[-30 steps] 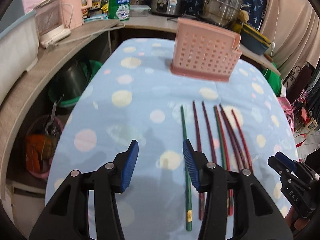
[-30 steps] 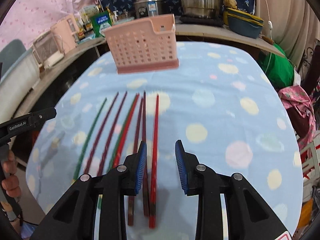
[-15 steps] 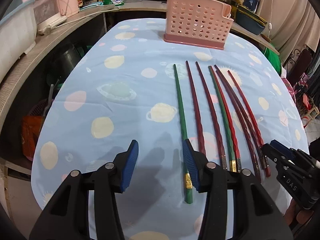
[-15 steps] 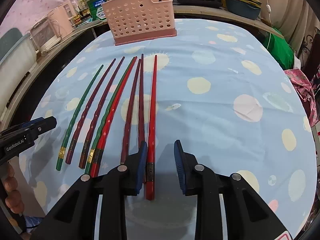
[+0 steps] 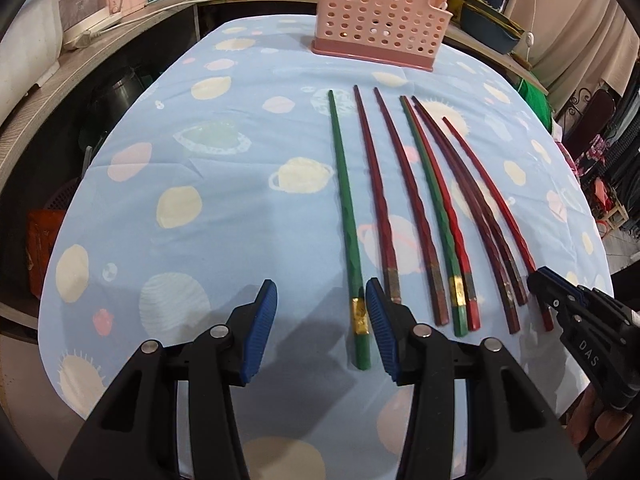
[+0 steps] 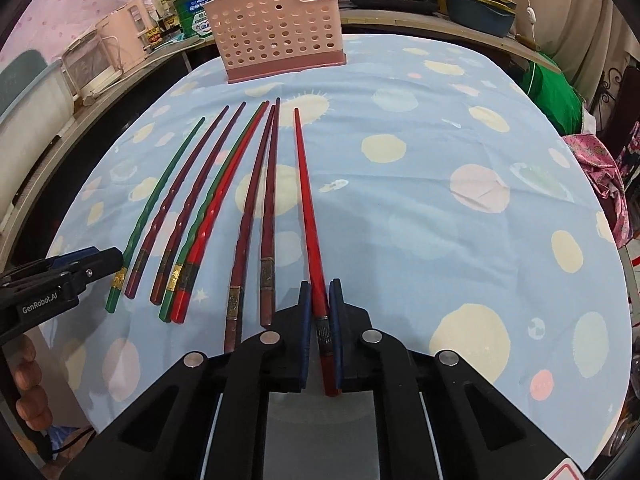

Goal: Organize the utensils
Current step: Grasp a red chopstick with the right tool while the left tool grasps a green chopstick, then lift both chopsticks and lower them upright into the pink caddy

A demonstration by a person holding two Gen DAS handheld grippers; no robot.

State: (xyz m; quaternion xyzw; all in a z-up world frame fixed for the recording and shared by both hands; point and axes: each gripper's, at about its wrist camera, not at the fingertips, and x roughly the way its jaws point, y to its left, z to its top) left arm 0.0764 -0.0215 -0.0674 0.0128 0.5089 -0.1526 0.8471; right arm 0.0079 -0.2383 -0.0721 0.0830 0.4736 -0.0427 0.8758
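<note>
Chopsticks [image 5: 400, 208] lie fanned on spotted tablecloth [image 5: 224, 184], tips toward pink basket [image 5: 380, 12] at far edge. Right wrist view alone shows right gripper [image 6: 320, 320] pads clamped on red chopstick [image 6: 306, 200]. Left wrist view: left gripper [image 5: 322, 328] jaws wide apart, empty, green chopstick [image 5: 346, 216] end between them

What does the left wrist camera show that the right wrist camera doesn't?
Only the left view shows the left gripper from behind, jaws wide open around the handle end of the green chopstick. Only the right view shows the right gripper shut on the red chopstick, plus a green bag off the table's edge. Both show the chopstick row, the pink basket and the blue tablecloth.
</note>
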